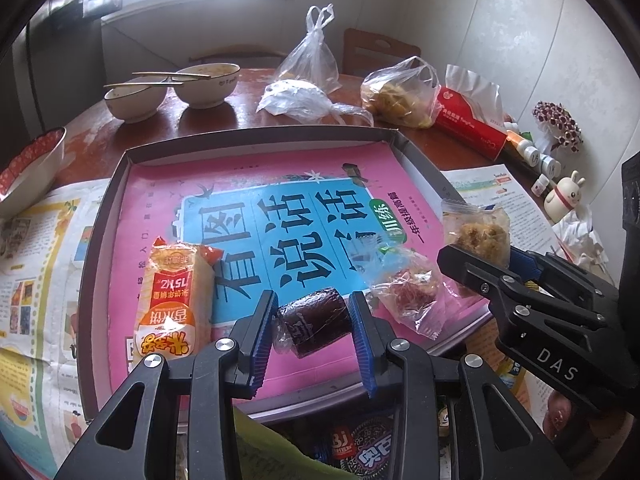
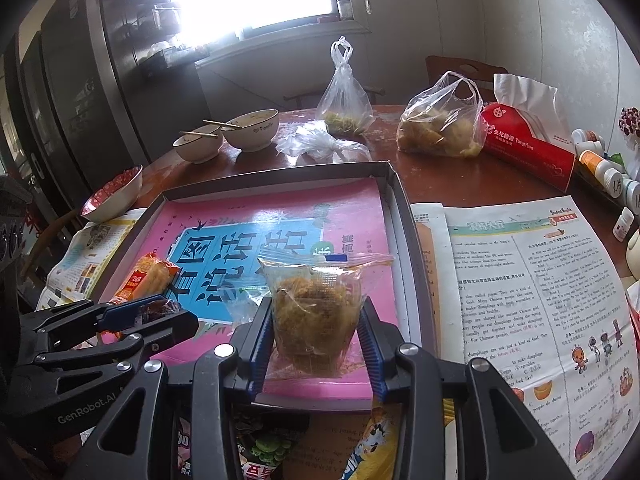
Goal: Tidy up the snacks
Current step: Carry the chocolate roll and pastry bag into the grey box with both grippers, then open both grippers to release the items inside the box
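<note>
Two snacks are up at once: the left gripper (image 1: 314, 334) is clamped on a dark wrapped cake (image 1: 310, 320), its long axis crossing the jaws, over the tray's (image 1: 256, 136) near edge. The right gripper (image 2: 316, 344) pinches a floss-bun bag (image 2: 314, 308) toward the tray's right side.

Left gripper (image 1: 314, 330) clamping dark wrapped cake (image 1: 310, 320), over pink book (image 1: 256, 184) in tray (image 1: 120, 168), orange snack pack (image 1: 174, 300) beside

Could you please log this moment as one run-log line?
left gripper: shut on dark brown snack | right gripper: shut on floss cake packet | both over tray | orange packet in tray
</note>
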